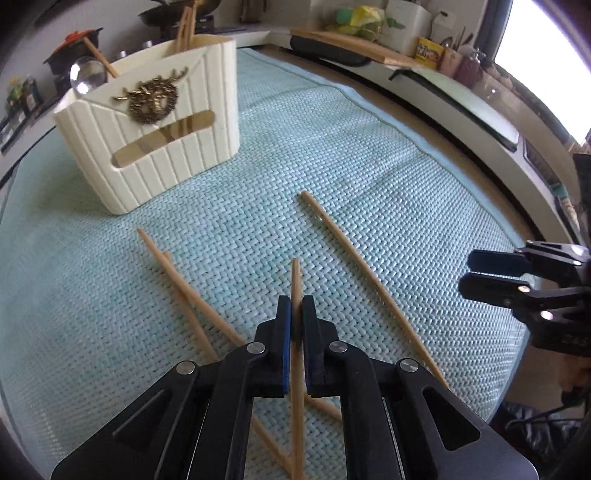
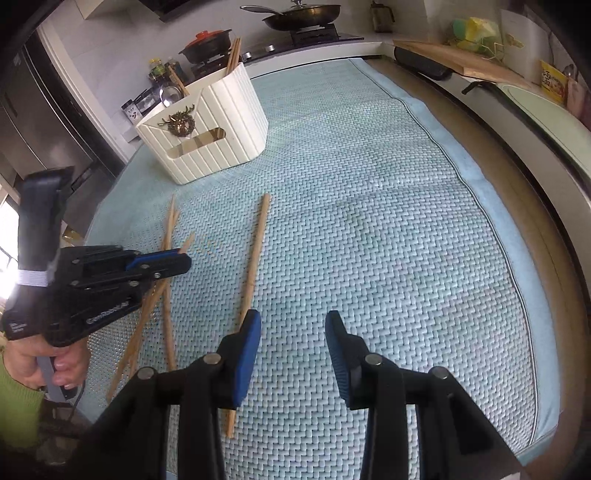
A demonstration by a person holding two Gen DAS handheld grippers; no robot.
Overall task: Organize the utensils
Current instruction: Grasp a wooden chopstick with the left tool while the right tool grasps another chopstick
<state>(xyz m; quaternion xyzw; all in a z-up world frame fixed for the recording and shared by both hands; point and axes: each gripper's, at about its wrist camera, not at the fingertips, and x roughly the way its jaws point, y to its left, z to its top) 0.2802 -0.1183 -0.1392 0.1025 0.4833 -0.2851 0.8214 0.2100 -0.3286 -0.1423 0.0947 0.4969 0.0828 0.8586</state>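
Note:
My left gripper [image 1: 296, 301] is shut on a wooden chopstick [image 1: 295, 275] whose tip points ahead, just above the mat; it also shows in the right wrist view [image 2: 181, 260]. Two crossed chopsticks [image 1: 184, 291] lie left of it, and a lone chopstick [image 1: 354, 258] lies to its right. A cream ribbed utensil holder [image 1: 155, 147] with a gold crest stands at the far left, holding chopsticks and a ladle [image 1: 86, 74]. My right gripper [image 2: 293, 325] is open and empty, with the lone chopstick [image 2: 256, 254] beside its left finger.
A pale blue woven mat [image 2: 369, 221] covers the table. Behind it runs a counter with a cutting board [image 2: 454, 59], a pan [image 2: 299, 16] and a red-lidded pot [image 2: 207, 42]. The table edge curves along the right.

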